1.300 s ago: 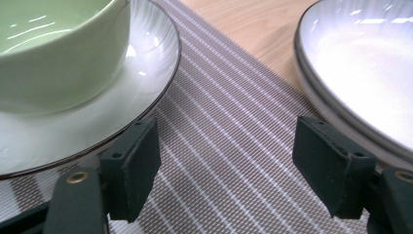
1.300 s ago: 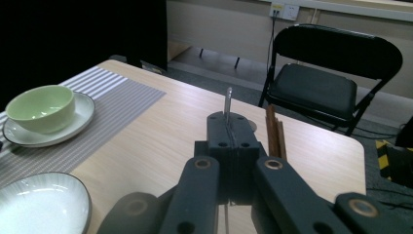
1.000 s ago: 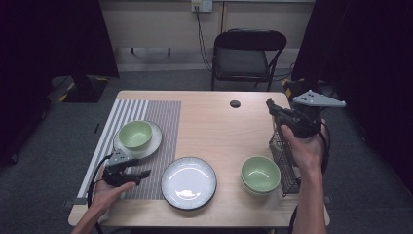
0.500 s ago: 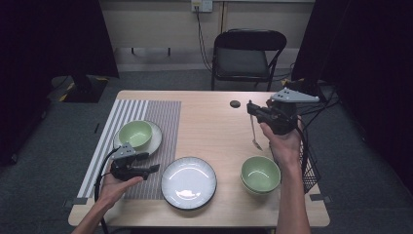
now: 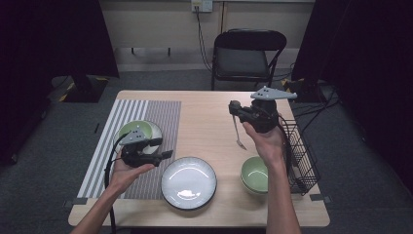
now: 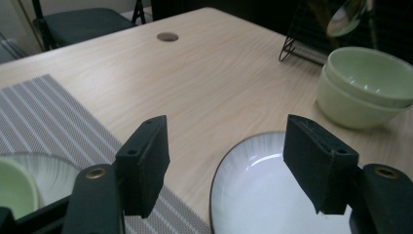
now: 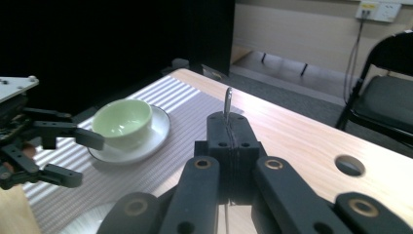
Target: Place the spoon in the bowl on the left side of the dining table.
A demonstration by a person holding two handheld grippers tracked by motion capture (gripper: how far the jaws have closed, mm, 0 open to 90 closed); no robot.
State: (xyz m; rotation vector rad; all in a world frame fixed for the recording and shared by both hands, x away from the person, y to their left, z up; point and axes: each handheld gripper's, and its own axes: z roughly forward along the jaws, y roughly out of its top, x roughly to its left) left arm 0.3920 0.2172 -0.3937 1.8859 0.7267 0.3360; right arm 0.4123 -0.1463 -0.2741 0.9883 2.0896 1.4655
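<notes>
Right claw: the right gripper (image 5: 234, 108), black with a grey three-cornered plate on top, is held up over the right half of the pale wooden table (image 5: 204, 122), its jaws pressed together on a slim metal spoon (image 5: 237, 131).
Spoon, seen from above: its handle is pinched at the top end between the jaws and the rest hangs down below them, bowl end lowest, in the air above the bare wood and clear of it.
Spoon, along the right gripper's own jaws: the tip of the handle (image 7: 227, 103) pokes up just past the closed pads, with the thin shaft running down through the seam between them.
Left claw: the left gripper (image 5: 163, 148) is held over the near edge of the grey striped placemat (image 5: 146, 112); its jaws have just been closing a little, yet they stand well apart with nothing between the pads (image 6: 146, 161).
Under the left claw: a white round plate with a dark rim (image 5: 189, 182) lies at the near edge, just right of the placemat.
Left side: a pale green bowl on a white saucer (image 5: 141, 132) sits on the placemat, just behind the left gripper.
Right side: two stacked pale green bowls (image 5: 255, 173) stand near the near right corner, below and nearer than the hanging spoon, well apart from it.
Right edge: a black wire rack (image 5: 298, 151) stands beside the stacked bowls.
</notes>
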